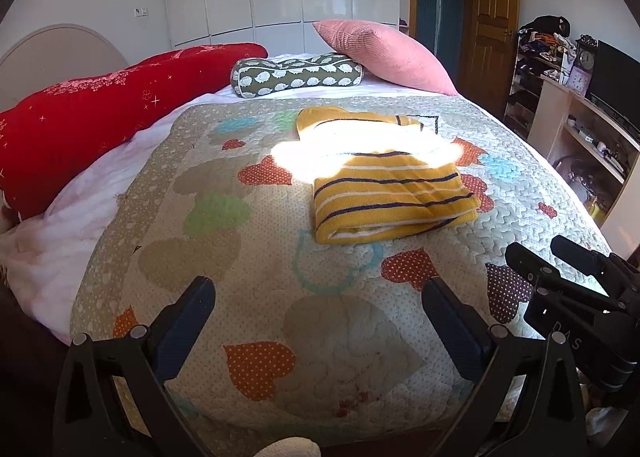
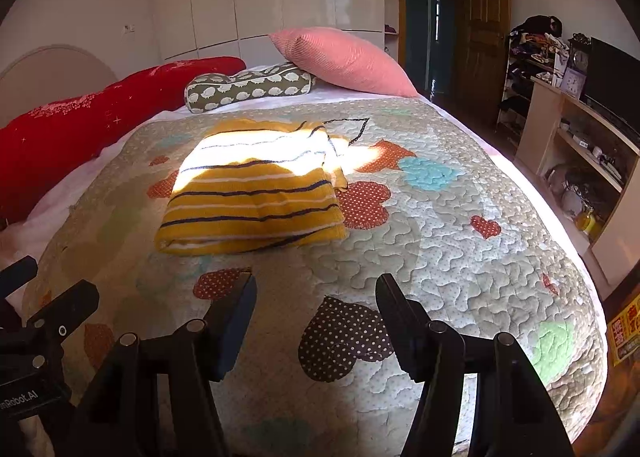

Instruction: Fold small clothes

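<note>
Left wrist view: the left gripper (image 1: 318,299) hung with fingers spread, empty, short of the folded yellow knit garment with dark and white stripes (image 1: 394,197) on the heart-patterned quilt (image 1: 248,257).
Right wrist view: the right gripper (image 2: 316,297) was likewise spread and empty.
Advice: approach the near edge level and pinch both layers.

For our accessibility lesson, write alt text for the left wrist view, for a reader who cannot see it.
A folded yellow striped garment lies on a heart-patterned quilt covering a bed, partly in bright sunlight. The open left gripper hovers over the quilt in the foreground, holding nothing, with the right gripper at the right edge. Pillows sit behind.
</note>
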Demonstrator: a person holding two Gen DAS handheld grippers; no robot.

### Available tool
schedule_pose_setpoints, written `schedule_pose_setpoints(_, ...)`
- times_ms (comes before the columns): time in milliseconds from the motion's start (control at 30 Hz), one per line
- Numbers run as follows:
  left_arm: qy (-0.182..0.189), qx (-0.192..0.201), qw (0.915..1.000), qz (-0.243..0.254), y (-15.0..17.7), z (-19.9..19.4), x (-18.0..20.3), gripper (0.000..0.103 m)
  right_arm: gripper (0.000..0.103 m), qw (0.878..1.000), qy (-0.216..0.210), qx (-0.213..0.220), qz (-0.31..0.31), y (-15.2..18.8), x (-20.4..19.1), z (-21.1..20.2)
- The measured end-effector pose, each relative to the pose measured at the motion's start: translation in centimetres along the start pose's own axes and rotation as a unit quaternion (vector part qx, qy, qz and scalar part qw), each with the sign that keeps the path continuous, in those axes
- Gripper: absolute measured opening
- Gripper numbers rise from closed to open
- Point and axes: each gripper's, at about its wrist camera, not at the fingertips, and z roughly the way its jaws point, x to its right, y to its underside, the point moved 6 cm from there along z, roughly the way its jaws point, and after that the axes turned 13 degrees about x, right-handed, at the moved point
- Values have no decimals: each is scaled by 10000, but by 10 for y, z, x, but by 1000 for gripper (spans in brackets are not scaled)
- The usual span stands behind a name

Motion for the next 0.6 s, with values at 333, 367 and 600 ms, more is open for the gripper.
schedule_pose_setpoints(333,66,-138,9998,-85,5,6,-2,103,67,9998,99,-135,-120,5,-1,4)
schedule_pose_setpoints(367,67,-144,9998,-95,5,7,-2,103,67,9998,88,-158,-122,6,-2,5)
schedule_pose_setpoints(600,121,-189,9997,-113,8,8,-2,103,67,9994,155,-182,-242,8,-5,6)
